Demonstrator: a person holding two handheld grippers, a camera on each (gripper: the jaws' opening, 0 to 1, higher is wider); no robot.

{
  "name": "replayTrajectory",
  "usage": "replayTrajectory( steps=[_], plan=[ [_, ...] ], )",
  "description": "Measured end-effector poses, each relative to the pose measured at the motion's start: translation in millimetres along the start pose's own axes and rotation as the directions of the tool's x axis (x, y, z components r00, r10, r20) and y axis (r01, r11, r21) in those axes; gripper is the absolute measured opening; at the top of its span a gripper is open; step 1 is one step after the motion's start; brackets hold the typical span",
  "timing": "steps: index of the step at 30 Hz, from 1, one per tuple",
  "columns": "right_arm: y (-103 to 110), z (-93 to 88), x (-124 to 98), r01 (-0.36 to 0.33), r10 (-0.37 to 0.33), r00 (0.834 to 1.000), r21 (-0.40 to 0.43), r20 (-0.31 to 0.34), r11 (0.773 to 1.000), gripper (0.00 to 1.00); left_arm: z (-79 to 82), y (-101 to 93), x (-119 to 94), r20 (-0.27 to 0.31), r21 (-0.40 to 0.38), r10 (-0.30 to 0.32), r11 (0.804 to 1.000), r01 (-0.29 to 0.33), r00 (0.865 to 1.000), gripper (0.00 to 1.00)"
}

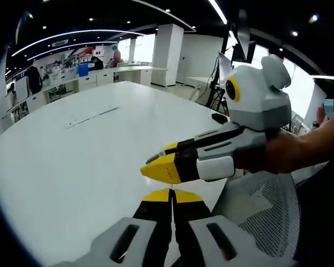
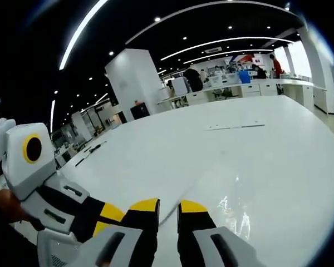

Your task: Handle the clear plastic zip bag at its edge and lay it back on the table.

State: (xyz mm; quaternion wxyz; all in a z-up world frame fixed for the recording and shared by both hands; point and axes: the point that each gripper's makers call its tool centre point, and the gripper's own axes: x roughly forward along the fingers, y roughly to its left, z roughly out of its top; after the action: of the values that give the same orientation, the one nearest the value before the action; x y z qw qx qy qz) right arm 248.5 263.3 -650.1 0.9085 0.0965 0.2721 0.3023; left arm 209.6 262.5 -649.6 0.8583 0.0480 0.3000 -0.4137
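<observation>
Frankly, the clear plastic zip bag [image 2: 234, 214] is hard to make out. In the right gripper view it shows as a patch of glints lying flat on the white table [image 2: 256, 150], just to the right of my right gripper [image 2: 168, 207]. A faint line that I take for its edge runs toward the gap between those jaws. The right jaws stand a little apart with table visible between them, so I judge they clamp nothing, though I cannot tell whether the film touches a pad. My left gripper [image 1: 171, 194] has its yellow tips pressed together on nothing I can see, and it hangs just beside the right one above the table's near edge.

The main risk is the bag's transparency. If I close on where I guess the edge is, I may pinch air or only skid the film across the smooth top. Coming in too steeply could jam a tip into the table. Coming in too flat could slide over the bag instead of under its lip. The two grippers are also very near each other, so a careless swing could knock them together. With a mesh chair [image 1: 267, 214] just off the table's edge, a nudged bag could slip over the side.
</observation>
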Motion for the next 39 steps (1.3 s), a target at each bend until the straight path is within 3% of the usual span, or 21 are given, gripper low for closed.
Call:
replayTrajectory(
  steps=[19, 25, 39],
  plan=[
    [-2, -6.0, 0, 0.015, -0.015, 1.0, -0.021, -0.016, 1.0, 0.0, -3.3, -5.6, 9, -0.011, -0.039, -0.023, 0.999, 0.023, 1.0, 0.0],
    [-2, -8.1, 0, 0.016, -0.017, 1.0, -0.028, -0.026, 0.999, 0.0, -4.6, -9.4, 11, -0.009, -0.006, -0.043, 0.999, 0.043, 0.999, 0.0],
    [-4, -11.9, -1, 0.019, -0.021, 0.998, -0.04, -0.053, 0.999, 0.0, -11.3, 8.4, 1, -0.009, 0.01, -0.004, 1.0, 0.005, 1.0, 0.09]
  ],
)
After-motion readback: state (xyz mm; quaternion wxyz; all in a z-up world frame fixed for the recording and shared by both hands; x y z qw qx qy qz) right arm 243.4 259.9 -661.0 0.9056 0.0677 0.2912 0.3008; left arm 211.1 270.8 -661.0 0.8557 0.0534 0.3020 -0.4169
